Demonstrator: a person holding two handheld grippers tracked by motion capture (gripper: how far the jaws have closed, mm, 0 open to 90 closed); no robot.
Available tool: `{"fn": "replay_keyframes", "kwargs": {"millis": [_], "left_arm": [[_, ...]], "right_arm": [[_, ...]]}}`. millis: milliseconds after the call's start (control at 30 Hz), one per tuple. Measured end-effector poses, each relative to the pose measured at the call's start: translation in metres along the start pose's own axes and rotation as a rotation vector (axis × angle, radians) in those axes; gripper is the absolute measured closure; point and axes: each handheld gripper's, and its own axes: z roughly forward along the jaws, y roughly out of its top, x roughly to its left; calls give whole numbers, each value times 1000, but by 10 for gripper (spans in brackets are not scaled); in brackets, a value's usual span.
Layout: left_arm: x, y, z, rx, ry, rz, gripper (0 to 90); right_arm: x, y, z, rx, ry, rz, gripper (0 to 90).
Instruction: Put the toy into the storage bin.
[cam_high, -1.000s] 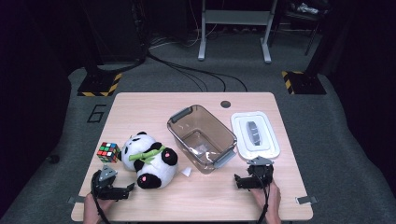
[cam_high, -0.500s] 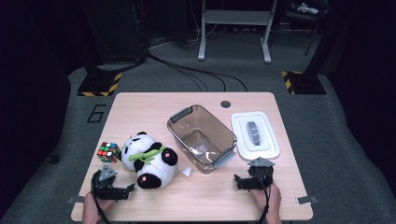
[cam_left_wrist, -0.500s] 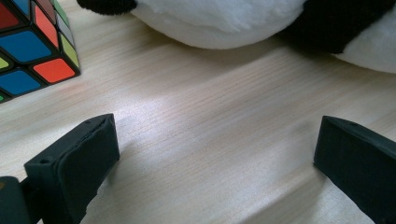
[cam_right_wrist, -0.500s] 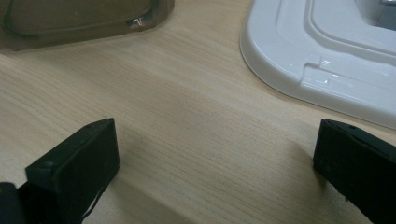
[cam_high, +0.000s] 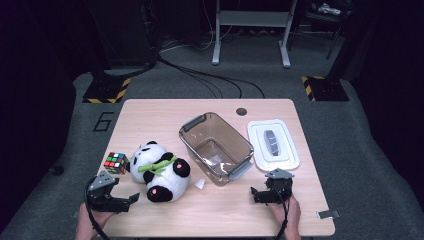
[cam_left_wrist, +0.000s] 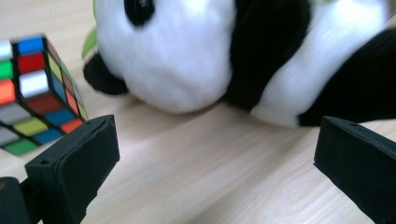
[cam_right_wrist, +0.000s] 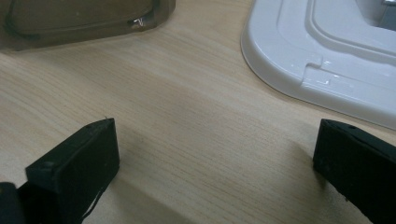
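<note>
A person is resting both handheld grippers at the near edge of a wooden table (cam_high: 150, 112), and almost nothing is shifting from the second before: both tools are sitting where they were, the toys and the bin are lying unmoved, which suggests the work is only about to begin.

At far left, a scrambled puzzle cube (cam_high: 115, 163) is sitting tilted near the table's left edge, just beside the toy's head. The left gripper (cam_high: 118, 195) is lying low at the front corner with its jaws spread wide and holding nothing, aimed at the stuffed panda (cam_high: 159, 171). In the left gripper view the panda (cam_left_wrist: 243, 60) is looming close ahead, between and beyond the jaws, with the cube (cam_left_wrist: 39, 91) off to the side.

The panda is lying on its back between the cube and the bin, plush and white with black ears and limbs, a green leaf across its chest and pink pads on its feet. It looks soft enough to squash under a grip. A small white scrap (cam_high: 199, 183) is lying beside it.

Centre right, a clear brown storage bin (cam_high: 216, 148) with grey handles is standing open, apparently empty. Its white lid (cam_high: 273, 144) is lying flat just beside it. The right gripper (cam_high: 263, 195) is waiting below the lid, jaws likewise wide apart and empty over bare wood.
</note>
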Motion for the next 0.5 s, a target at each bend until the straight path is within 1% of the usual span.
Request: {"fn": "replay_keyframes", "kwargs": {"millis": [167, 267, 367, 400, 433, 500], "left_arm": [[-1, 19, -7, -7, -24, 30, 0], [-4, 29, -8, -17, -33, 43, 0], [-8, 41, -5, -26, -47, 67, 0], [-9, 45, -3, -34, -50, 69, 0], [-10, 49, -2, -27, -61, 74, 0], [-12, 56, 2, -40, -74, 77, 0]], "right_arm": [[0, 0, 0, 0, 0, 0, 0], [0, 0, 0, 0, -2, -2, 0], [0, 0, 0, -1, 0, -2, 0], [0, 0, 0, -1, 0, -3, 0], [0, 0, 0, -2, 0, -8, 0], [0, 0, 0, -3, 2, -7, 0]]}}
